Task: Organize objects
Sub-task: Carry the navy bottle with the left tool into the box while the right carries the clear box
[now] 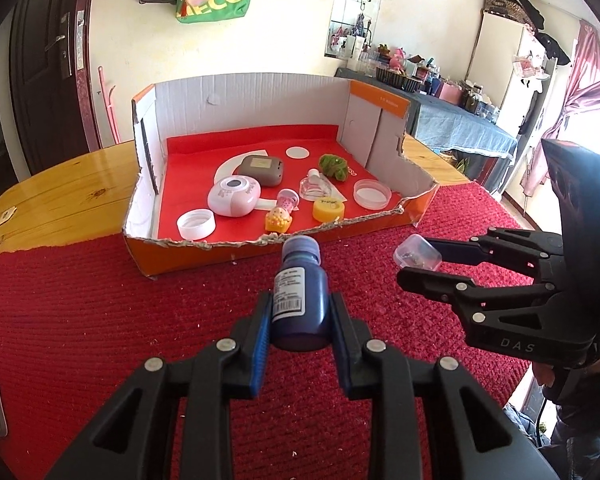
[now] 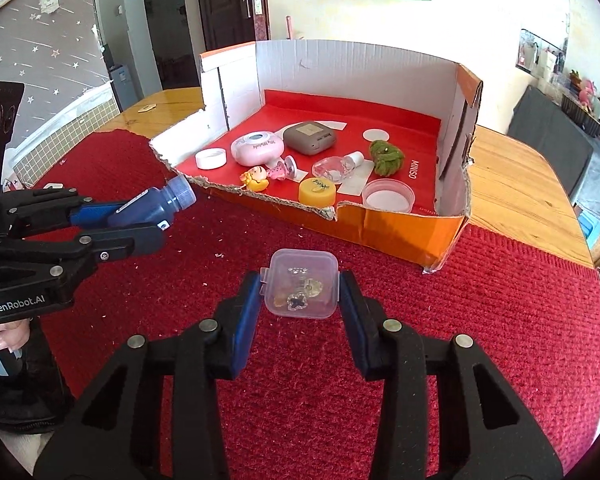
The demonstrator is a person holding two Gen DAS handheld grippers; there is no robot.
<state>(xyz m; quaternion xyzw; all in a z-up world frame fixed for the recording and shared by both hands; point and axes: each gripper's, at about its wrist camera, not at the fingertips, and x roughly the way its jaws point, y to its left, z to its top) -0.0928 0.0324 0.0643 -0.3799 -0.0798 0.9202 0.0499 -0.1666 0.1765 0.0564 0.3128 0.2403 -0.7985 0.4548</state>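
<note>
On the red mat (image 1: 100, 300) over the wooden desk (image 1: 60, 196) sits a torn cardboard box (image 2: 400, 232), its ragged front wall low between the fingers and the things inside. The left gripper (image 1: 300, 312) has its fingers clamped on a blue bottle (image 1: 300, 292). The right gripper (image 2: 300, 300) squeezes a small clear box (image 2: 300, 284). Inside lie a yellow lid (image 2: 317, 191), a white cap (image 2: 210, 159) and a green fuzzy ball (image 2: 386, 158).

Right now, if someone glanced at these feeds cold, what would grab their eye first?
Probably the blue bottle clamped in the left gripper, cap aimed at the box. Next, the small clear case of trinkets pinched in the right gripper, above the red mat. Behind both sits the torn orange box, its red floor scattered with small items.
</note>
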